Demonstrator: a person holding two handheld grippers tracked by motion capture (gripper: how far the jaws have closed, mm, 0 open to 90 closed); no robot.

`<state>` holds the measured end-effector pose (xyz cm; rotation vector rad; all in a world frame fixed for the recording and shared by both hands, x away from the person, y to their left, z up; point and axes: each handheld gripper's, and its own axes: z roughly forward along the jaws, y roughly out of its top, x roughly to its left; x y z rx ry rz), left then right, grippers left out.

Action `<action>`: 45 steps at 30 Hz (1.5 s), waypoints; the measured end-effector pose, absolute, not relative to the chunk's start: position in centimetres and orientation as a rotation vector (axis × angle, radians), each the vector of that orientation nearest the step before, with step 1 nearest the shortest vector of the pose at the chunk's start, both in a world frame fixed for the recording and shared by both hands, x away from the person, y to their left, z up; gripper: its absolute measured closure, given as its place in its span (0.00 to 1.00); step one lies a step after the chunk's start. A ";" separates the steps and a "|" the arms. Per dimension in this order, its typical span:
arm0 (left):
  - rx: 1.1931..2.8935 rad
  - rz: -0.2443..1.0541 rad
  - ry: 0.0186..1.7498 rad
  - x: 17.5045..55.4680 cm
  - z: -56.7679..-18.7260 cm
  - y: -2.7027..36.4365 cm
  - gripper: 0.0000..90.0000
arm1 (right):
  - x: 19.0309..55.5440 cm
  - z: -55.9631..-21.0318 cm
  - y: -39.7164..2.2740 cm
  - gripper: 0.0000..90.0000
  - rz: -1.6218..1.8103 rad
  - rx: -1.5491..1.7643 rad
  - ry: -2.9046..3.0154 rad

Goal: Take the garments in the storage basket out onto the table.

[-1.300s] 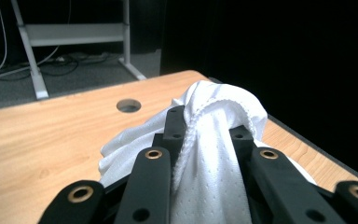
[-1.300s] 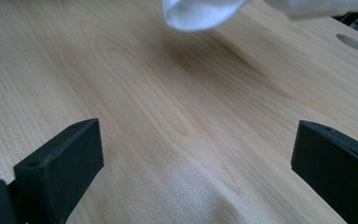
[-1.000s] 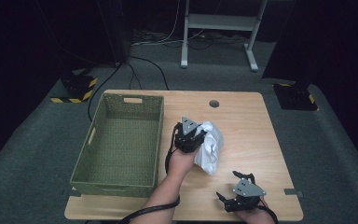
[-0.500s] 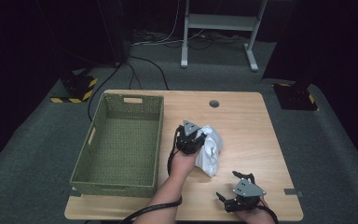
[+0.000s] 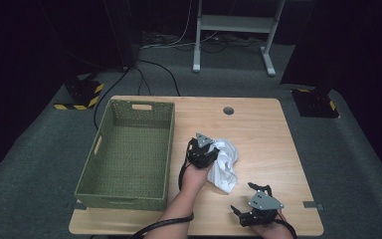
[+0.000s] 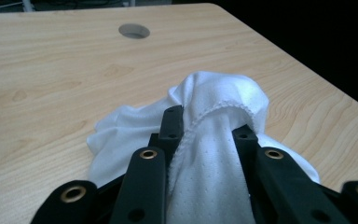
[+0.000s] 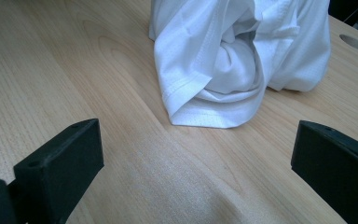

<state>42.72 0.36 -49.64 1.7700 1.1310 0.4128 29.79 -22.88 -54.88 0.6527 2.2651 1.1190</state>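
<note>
- I keep the left hand-held gripper (image 6: 205, 135) clamped on a fold of the white shirt (image 5: 225, 164), bunched on the table (image 5: 258, 124) beside the green basket (image 5: 129, 149).
- The right hand-held gripper (image 5: 248, 206) rests wide open, empty; I bring it to the hem.

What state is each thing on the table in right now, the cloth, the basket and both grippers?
White cloth: crumpled on the table, a fold pinched.
Green basket: empty, upright.
Left gripper: shut on the cloth.
Right gripper: open, holding nothing, short of the cloth.
Table: bare wood around the cloth.
</note>
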 end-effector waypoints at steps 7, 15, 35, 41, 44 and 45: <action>1.799 0.413 1.126 42.7 -50.0 0.3 0.76 | 29.8 -54.9 -22.9 0.02 1.117 0.655 2.266; 1.833 0.401 1.125 42.7 -50.8 0.0 0.74 | 29.8 -54.9 -22.9 0.02 1.119 0.655 2.266; 1.876 0.400 1.078 42.5 -50.2 0.2 0.25 | 29.8 -54.9 -22.8 0.02 1.115 0.653 2.265; 1.860 0.400 1.083 42.4 -49.6 0.3 0.13 | 29.7 -54.9 -22.8 0.02 1.116 0.655 2.264; 1.857 0.398 1.070 42.4 -49.3 0.4 0.09 | 29.8 -54.9 -22.8 0.02 1.117 0.654 2.263; 1.850 0.390 1.063 42.4 -49.1 0.5 0.07 | 29.8 -54.9 -22.8 0.02 1.118 0.656 2.264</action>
